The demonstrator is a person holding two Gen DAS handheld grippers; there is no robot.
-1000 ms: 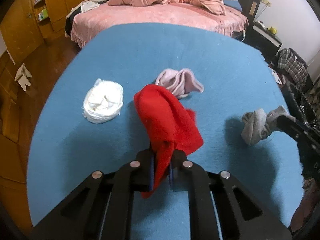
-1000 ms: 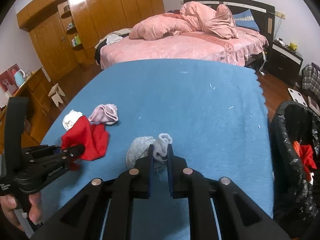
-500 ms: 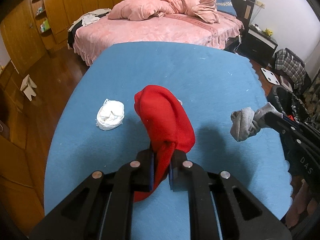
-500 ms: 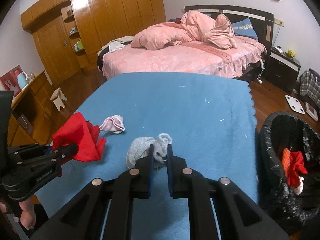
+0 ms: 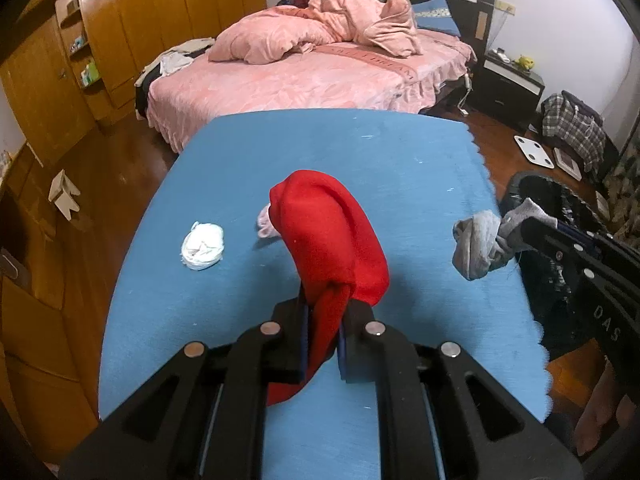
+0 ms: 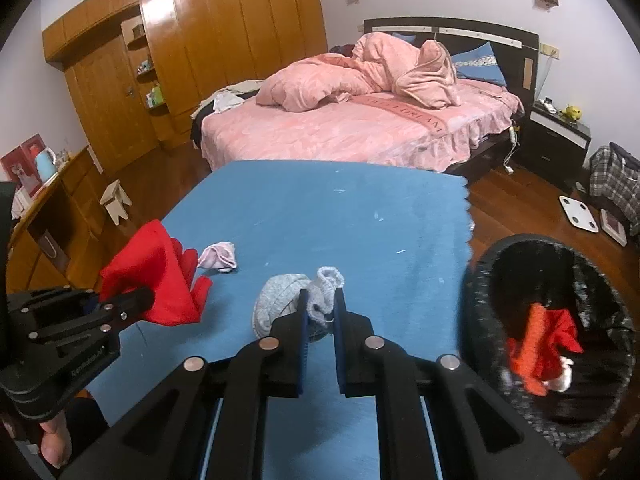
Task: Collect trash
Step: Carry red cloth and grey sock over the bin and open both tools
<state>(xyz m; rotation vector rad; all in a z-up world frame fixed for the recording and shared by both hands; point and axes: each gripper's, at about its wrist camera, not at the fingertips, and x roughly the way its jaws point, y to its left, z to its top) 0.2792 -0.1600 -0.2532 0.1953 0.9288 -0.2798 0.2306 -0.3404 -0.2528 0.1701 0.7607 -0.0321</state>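
At frame centre the left gripper [image 5: 324,316] pinches a limp red cloth [image 5: 328,236] by a fold while the right gripper [image 6: 319,312] clamps a grey sock [image 6: 280,300], both soft, light and unbreakable, best nipped at bunched fabric, with the bin [image 6: 480,280] lower right.

we see the far half of the blue bench [image 6: 340,208] bare and passable. a white wad [image 5: 203,245] and a pink cloth [image 6: 219,257] block its left side. the bin [image 6: 600,408] stands open just right of the bench.
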